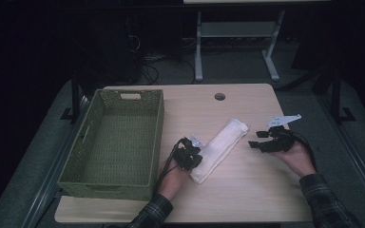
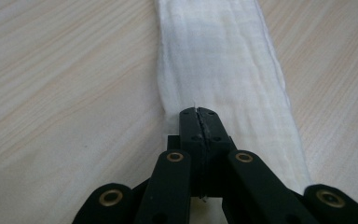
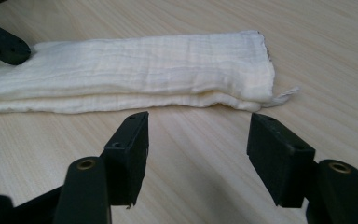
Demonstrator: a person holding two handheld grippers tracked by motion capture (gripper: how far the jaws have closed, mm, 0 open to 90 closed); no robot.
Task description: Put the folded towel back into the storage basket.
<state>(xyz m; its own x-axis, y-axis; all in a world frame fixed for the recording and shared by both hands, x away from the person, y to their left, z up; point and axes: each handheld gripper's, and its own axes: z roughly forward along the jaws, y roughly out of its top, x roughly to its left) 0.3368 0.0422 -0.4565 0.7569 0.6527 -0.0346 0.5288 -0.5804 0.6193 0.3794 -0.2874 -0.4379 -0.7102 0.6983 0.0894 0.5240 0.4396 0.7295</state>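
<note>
From the high view, a folded white towel (image 1: 221, 147) lies slantwise on the worktop (image 1: 247, 190), just right of an empty green basket (image 1: 119, 142). The left gripper (image 1: 193, 153) sits at the towel's near end, probably to anchor or lift it; the right gripper (image 1: 262, 138) hovers apart from the far end.

In the left gripper view, the jaws are pressed together, seemingly nipping the towel's (image 2: 223, 60) top layer.

In the right gripper view, the right gripper (image 3: 198, 149) has its jaws spread with nothing between them, the towel (image 3: 135, 70) just beyond, likely freed so the other hand can carry it.

No brand, label or writing can be read.
</note>
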